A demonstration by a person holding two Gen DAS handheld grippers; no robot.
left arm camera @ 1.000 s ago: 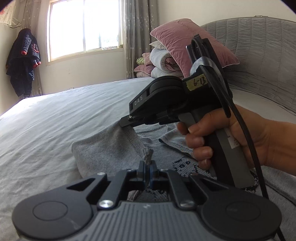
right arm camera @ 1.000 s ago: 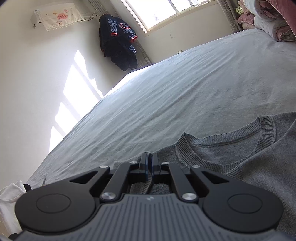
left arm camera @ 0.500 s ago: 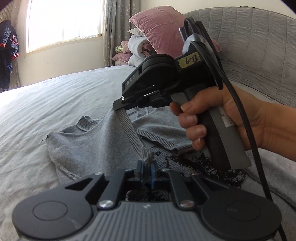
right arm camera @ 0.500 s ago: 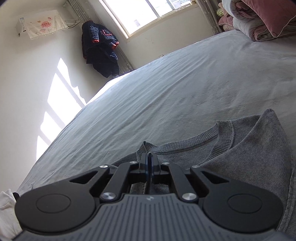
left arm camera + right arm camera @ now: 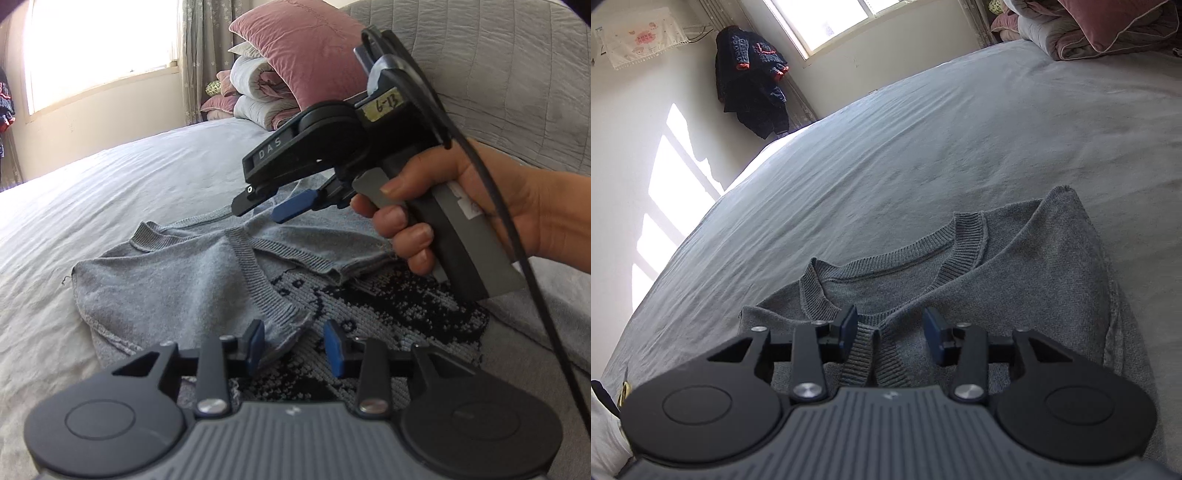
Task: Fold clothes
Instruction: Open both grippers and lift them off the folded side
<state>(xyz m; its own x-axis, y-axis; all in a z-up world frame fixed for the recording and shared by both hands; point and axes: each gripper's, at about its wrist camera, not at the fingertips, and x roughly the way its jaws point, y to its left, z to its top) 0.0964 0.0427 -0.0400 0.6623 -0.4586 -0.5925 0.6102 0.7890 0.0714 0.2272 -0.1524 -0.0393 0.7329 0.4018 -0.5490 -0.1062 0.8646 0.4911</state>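
Two grippers just opened, nothing pinched | left gripper (image 5: 293, 349): sweater (image 5: 166, 280) hem loose between its fingers, sweater stretching toward 11 o'clock on the bed (image 5: 110, 192) | right gripper (image 5: 891, 334): hem at 6 o'clock, collar at 12.

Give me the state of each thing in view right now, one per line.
Sweater: lying on the bed, its hem folded up over the chest, released.
Left gripper: open, jaws have just been opening, hem corner loose between the fingers.
Right gripper: open, jaws have just been opening, ribbed hem slack between the fingers.
Bed: sheet spread, lightly wrinkled.
Pillows: stacked at the headboard.
Dark jacket: hanging by the window.
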